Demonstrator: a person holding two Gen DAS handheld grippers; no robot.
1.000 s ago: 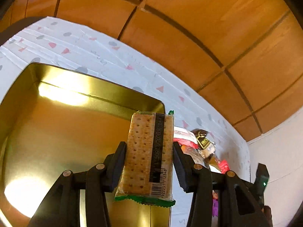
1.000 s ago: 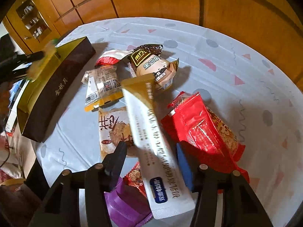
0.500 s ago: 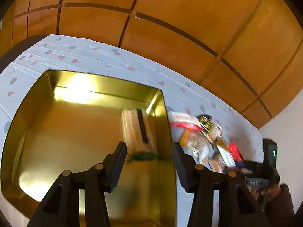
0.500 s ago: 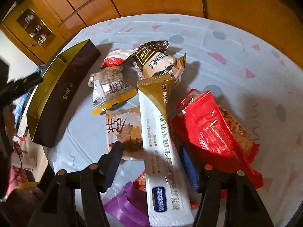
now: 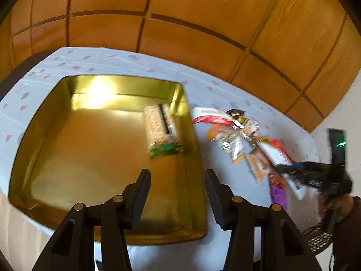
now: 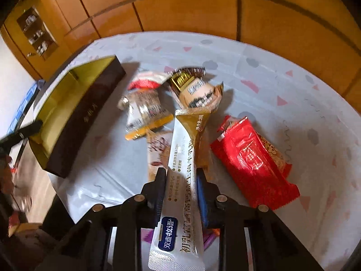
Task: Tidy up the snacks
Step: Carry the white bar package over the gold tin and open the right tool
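A cracker pack (image 5: pixel 159 126) with a green end lies inside the gold tin (image 5: pixel 90 146), close to its right wall. My left gripper (image 5: pixel 177 174) hovers open above the tin's near right part, with nothing between its fingers. To the tin's right lies the snack pile (image 5: pixel 237 135). In the right wrist view, my right gripper (image 6: pixel 180 174) is shut on a long white and gold stick packet (image 6: pixel 182 135), its pads pressing on both long sides. The packet sticks out past the fingers over the pile. The tin (image 6: pixel 85 117) shows its dark outer wall at the left.
On the patterned tablecloth (image 6: pixel 270 72) lie a red packet (image 6: pixel 250 158), a clear pack with an orange edge (image 6: pixel 144 113), a brown and gold bun pack (image 6: pixel 198 92), a beige packet (image 6: pixel 158 149) and a purple packet (image 6: pixel 209 237). Wooden panelling (image 6: pixel 203 6) stands behind the round table.
The left gripper let go of the cracker pack, which now lies in the tin, and drew back. The right gripper closed on the stick packet and rose a little with it.
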